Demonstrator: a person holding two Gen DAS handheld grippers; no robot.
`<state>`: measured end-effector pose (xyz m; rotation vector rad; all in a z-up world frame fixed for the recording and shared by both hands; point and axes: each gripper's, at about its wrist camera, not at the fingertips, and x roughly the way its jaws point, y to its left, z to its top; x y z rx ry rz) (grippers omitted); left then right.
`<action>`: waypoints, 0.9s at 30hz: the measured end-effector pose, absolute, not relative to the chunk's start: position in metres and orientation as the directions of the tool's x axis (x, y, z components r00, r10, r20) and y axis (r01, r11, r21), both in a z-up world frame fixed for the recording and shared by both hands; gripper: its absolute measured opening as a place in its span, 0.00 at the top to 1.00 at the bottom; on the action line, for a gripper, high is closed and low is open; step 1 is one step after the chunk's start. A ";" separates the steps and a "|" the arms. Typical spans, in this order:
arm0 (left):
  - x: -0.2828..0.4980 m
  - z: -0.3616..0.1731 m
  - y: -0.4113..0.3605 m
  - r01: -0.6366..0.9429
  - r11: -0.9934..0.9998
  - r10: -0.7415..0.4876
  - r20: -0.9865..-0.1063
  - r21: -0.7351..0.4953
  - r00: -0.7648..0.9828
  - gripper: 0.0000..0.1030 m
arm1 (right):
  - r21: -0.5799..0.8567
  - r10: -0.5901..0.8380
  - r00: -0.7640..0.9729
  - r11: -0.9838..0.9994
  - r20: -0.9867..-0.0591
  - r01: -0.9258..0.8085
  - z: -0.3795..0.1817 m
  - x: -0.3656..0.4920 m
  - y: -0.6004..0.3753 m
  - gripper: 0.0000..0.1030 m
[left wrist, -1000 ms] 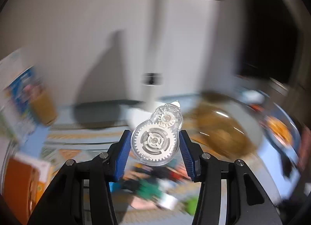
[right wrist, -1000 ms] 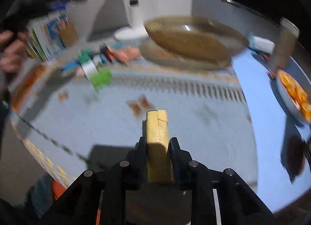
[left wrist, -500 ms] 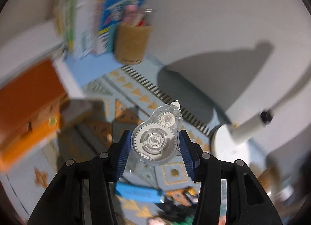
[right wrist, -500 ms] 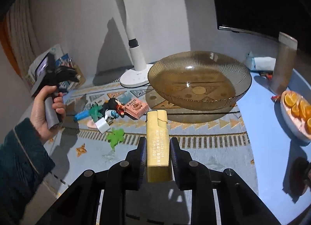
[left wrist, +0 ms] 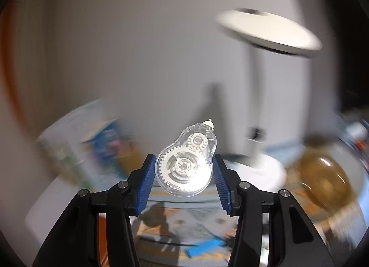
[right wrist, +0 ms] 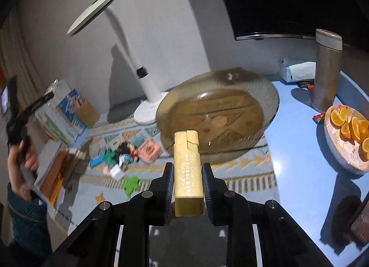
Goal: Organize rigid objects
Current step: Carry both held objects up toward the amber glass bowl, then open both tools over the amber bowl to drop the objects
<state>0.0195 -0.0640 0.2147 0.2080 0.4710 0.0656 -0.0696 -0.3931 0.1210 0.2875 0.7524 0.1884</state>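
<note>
Left wrist view: left gripper (left wrist: 183, 170) with blue-padded jaws clamped on a clear correction tape dispenser (left wrist: 186, 160), held by its flat sides, white gears facing the camera, pointed tip up and tilted slightly right. Raised in the air above the tabletop. Behind, heavily blurred: white desk lamp (left wrist: 268, 32) with round head at upper right and its base just right of the jaws, grey wall, amber glass bowl (left wrist: 322, 177) at right, colourful boxes (left wrist: 103, 144) at left, a blue flat piece (left wrist: 204, 247) on the patterned mat (left wrist: 184, 223) below.

Right wrist view: right gripper (right wrist: 187, 175) with jaws closed on a yellow rectangular block (right wrist: 187, 170) bearing white printed characters, standing upright between the pads, top end reaching past the fingertips. Held above the tabletop (right wrist: 299, 163), in front of the amber glass bowl (right wrist: 216, 117), apart from it. On the patterned mat (right wrist: 244, 167) to the left, a cluster of small toys (right wrist: 120, 156), a pink packet (right wrist: 150, 150), a green shape (right wrist: 130, 185). White desk lamp (right wrist: 140, 70) behind the bowl, leaning. Right side: tall metal tumbler (right wrist: 326, 68), plate of orange wedges (right wrist: 348, 133), tissue pack (right wrist: 296, 70). Blue tabletop, grey wall, dark screen (right wrist: 288, 1) above. At far left, the person's left hand (right wrist: 22, 163) gripping the other gripper's handle, blurred.
</note>
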 end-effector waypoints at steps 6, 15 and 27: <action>0.040 0.215 -0.155 0.329 0.892 -0.144 -0.496 0.310 0.856 0.55 | 0.238 0.184 0.697 0.971 -0.693 -0.020 0.138 -0.029 -0.395 0.77; 0.108 0.126 -0.239 0.545 0.835 -0.433 -0.705 -0.078 0.562 0.54 | 0.205 0.111 0.584 0.974 -0.804 0.097 0.105 0.032 -0.411 0.77; 0.105 0.103 -0.215 0.537 0.817 -0.497 -0.728 -0.209 0.472 0.21 | 0.168 0.045 0.617 0.975 -0.786 0.143 0.109 0.018 -0.419 0.43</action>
